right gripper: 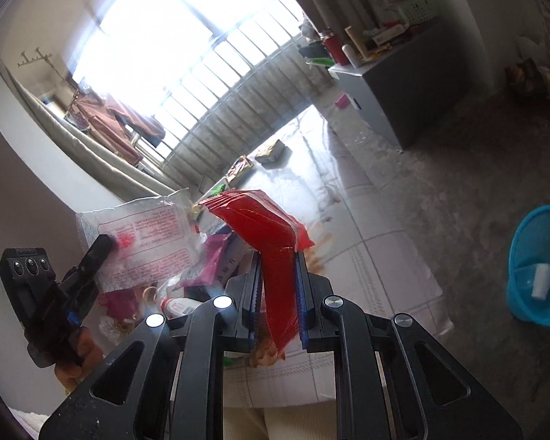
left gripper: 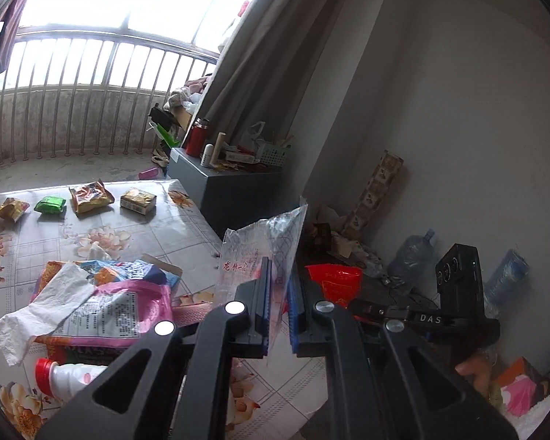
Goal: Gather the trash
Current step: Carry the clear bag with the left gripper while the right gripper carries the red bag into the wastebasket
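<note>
Left gripper (left gripper: 279, 289) clenches a clear wrapper (left gripper: 264, 242), right gripper (right gripper: 277, 286) a red packet (right gripper: 271, 234); bin (right gripper: 520, 278) (nearly empty) waits right; much table (left gripper: 187, 234) litter remains.

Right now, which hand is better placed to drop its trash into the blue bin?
Probably the right. The right tongs hold a red wrapper, and the blue bin sits on the floor on their right. The left tongs hold a clear bag, and no bin shows in their view.
</note>
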`<state>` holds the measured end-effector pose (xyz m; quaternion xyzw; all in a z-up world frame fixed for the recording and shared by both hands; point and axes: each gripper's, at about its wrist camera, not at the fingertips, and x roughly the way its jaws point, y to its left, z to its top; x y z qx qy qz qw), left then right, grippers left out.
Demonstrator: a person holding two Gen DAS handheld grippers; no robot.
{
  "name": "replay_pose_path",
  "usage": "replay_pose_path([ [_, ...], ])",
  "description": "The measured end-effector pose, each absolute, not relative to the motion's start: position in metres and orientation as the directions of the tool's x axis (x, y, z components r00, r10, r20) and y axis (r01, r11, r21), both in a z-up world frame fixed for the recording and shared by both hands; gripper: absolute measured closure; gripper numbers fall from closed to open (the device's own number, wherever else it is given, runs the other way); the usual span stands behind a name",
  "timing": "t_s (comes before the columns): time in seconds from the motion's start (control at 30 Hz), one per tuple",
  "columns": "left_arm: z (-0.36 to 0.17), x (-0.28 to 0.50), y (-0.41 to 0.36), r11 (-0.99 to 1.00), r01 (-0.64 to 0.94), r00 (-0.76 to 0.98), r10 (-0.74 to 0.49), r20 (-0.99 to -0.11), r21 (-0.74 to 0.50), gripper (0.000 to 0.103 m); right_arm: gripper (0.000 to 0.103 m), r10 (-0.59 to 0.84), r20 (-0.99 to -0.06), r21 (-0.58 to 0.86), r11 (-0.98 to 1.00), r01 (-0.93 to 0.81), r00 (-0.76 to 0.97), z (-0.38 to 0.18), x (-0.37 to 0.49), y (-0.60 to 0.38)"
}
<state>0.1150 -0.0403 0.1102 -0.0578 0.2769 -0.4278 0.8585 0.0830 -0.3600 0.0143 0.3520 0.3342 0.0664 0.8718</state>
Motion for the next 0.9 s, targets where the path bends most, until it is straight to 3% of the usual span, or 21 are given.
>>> replay_pose_path([
  [0.2,0.095,0.089,-0.131,0.52,0.787,0.319,-0.804,-0.501,-0.332,0.096,0.088,0.224,-0.548,0.686,0.672,0.279,0.806,-0.012,0.024,-0.418],
  [0.3,0.077,0.08,-0.19,0.477,0.818,0.244,-0.794,-0.556,-0.323,0.096,0.088,0.097,-0.601,0.654,0.63,0.418,0.794,-0.026,-0.003,-0.453],
  [0.47,0.036,0.068,-0.297,0.412,0.854,0.109,-0.739,-0.665,-0.318,0.096,0.087,0.001,-0.671,0.643,0.5,0.58,0.742,-0.069,-0.039,-0.508],
  [0.67,-0.028,0.07,-0.418,0.402,0.876,0.036,-0.607,-0.794,-0.268,0.095,0.086,0.008,-0.724,0.654,0.329,0.682,0.69,-0.14,-0.051,-0.568],
  [0.9,-0.1,0.071,-0.508,0.412,0.878,-0.018,-0.48,-0.877,-0.243,0.089,0.078,0.042,-0.783,0.615,0.204,0.762,0.62,-0.214,-0.03,-0.612],
])
